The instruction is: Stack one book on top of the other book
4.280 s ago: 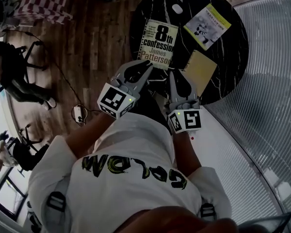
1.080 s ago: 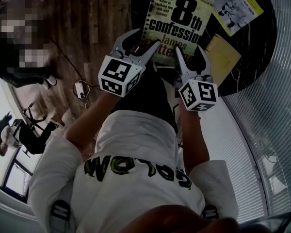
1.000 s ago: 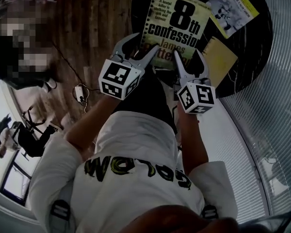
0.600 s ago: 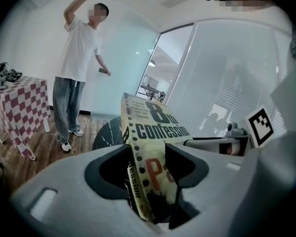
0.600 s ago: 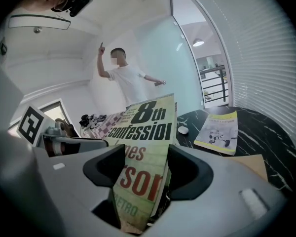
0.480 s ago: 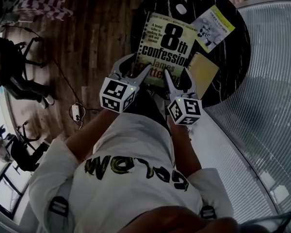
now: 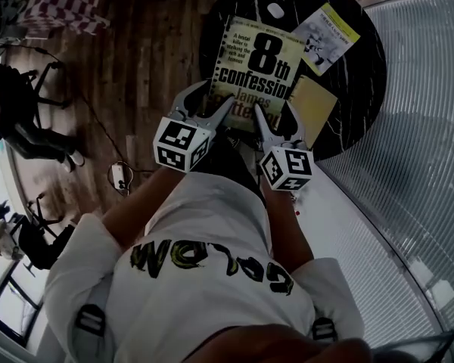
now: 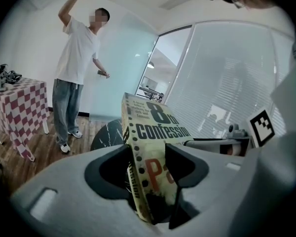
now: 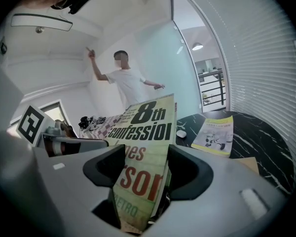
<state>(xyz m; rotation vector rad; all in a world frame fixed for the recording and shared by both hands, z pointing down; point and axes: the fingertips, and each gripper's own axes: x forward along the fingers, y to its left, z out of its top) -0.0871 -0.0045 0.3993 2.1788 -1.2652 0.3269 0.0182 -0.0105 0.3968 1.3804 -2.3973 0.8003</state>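
1. The left gripper (image 7: 206, 106) and the right gripper (image 7: 274, 119) both hold the near edge of the big book (image 7: 256, 66). Each pair of jaws is pinched tight on it.
2. The big book's long side points away from the jaws, up above the counter (image 7: 363, 89).
3. A tan book (image 7: 312, 110) lies flat just right of the right gripper, the nearer one.
4. A yellow book (image 7: 327, 38) lies farther off, also to the right.

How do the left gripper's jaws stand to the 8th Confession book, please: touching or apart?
Touching. The left gripper view shows the left gripper shut on the 8th Confession book, with the book's near edge clamped between both jaws.
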